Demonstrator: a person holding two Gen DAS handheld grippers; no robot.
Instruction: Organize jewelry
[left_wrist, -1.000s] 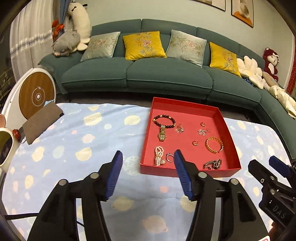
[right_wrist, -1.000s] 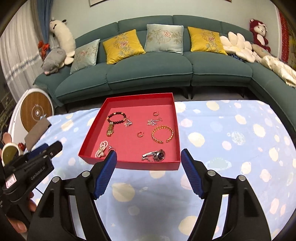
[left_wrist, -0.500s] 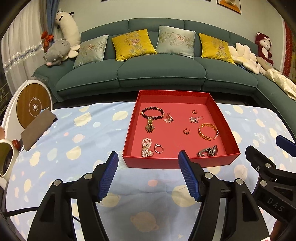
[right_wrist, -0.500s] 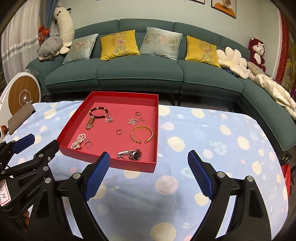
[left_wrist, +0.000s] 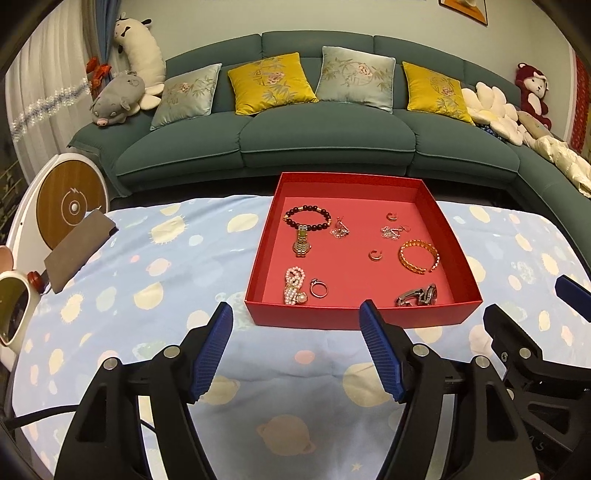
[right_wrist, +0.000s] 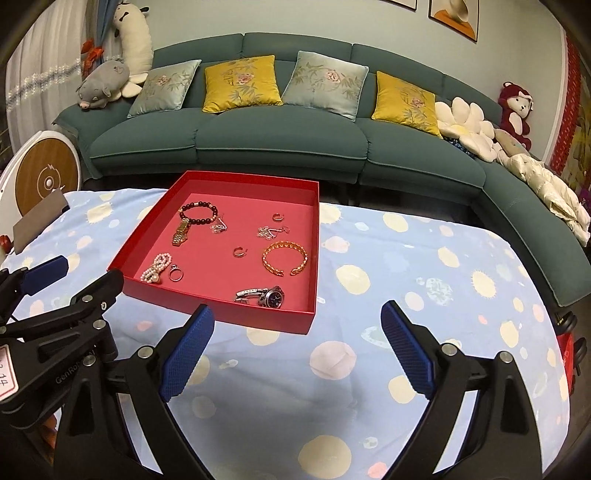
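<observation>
Tray (left_wrist: 458, 258) of red card with bracelets, watches, rings; left gripper (left_wrist: 295, 325) and right gripper (right_wrist: 297, 332) both agape, empty

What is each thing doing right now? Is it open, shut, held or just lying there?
Left gripper: open, empty.
Right gripper: open, empty.
Red tray: lidless, on the table.
Gold bangle: lying loose in the tray.
Silver watch: lying loose by the near wall.

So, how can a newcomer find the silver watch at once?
Look in the red box on the spotted cloth. The silver watch lies in the near corner, below the gold bangle; only it has a dark round dial.
</observation>
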